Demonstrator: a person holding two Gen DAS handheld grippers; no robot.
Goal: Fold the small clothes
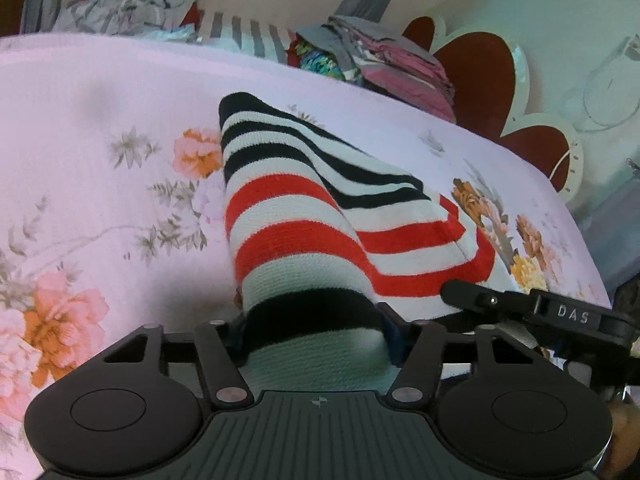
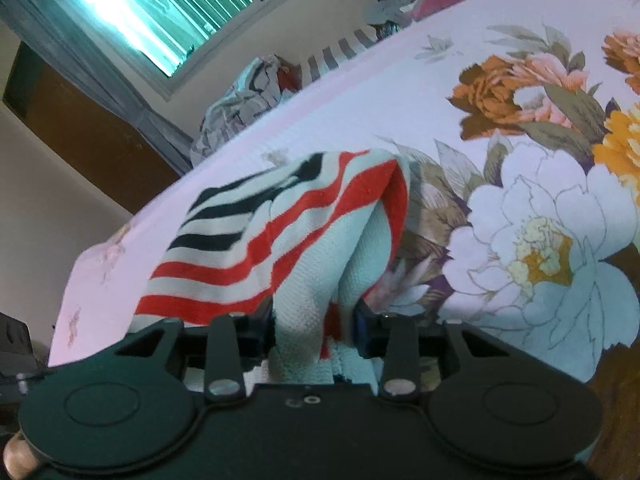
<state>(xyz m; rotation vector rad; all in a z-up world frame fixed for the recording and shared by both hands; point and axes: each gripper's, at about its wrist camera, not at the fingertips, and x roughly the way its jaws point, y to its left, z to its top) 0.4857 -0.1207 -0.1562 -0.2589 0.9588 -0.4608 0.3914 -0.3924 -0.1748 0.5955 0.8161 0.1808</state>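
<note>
The left claw (image 1: pixel 316 332) points forward and downward, its two fingers drawn in from both sides onto a bunched end of the striped garment (image 1: pixel 304 216); the pads press the cloth at the left and right edges of the fold, so the grip is closed on it. The right claw (image 2: pixel 316 328) is tilted and rolled to one side, also angled downward, and its fingers pinch a gathered fold of the same garment between them. In the left wrist view the right claw's black finger shows low at the right edge, just beside the left claw. A bit of a hand (image 2: pixel 16 456) shows at the lower left corner of the right wrist view.
</note>
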